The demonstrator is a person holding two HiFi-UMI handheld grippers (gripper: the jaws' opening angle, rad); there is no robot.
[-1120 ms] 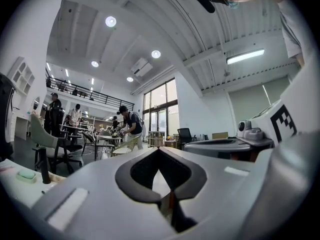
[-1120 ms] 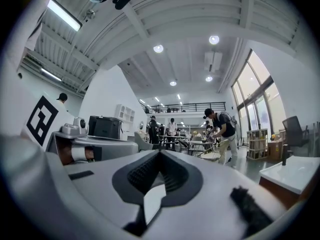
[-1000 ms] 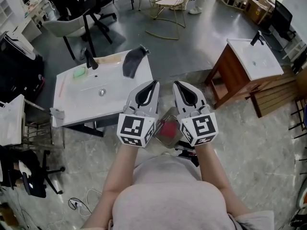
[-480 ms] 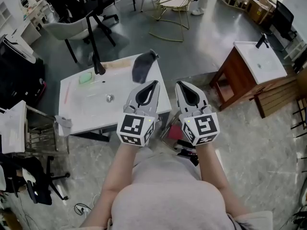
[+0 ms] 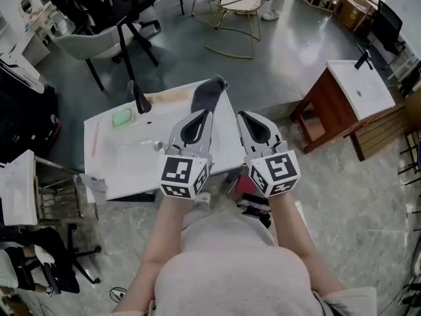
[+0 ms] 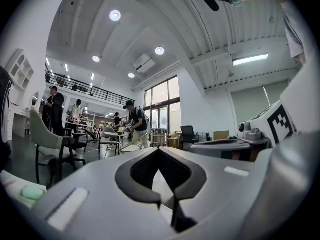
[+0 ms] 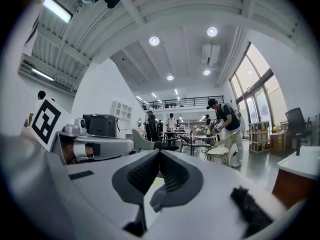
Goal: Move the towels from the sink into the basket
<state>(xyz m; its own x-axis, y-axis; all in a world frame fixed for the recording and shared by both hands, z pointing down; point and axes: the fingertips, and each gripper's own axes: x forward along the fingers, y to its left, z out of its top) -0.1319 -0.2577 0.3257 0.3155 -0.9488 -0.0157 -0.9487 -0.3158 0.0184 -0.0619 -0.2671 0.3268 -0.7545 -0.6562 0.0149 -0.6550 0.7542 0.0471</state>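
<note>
Two grippers: left gripper (image 6: 159, 150), right gripper (image 7: 160, 151); jaws closed together, nothing held;
Towel: dark grey cloth towel (image 5: 206, 96) draped over white rectangular sink (image 5: 122, 168) corner

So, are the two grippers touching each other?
Apart. In the head view, bare sink top shows between the left gripper and the right gripper.
</note>
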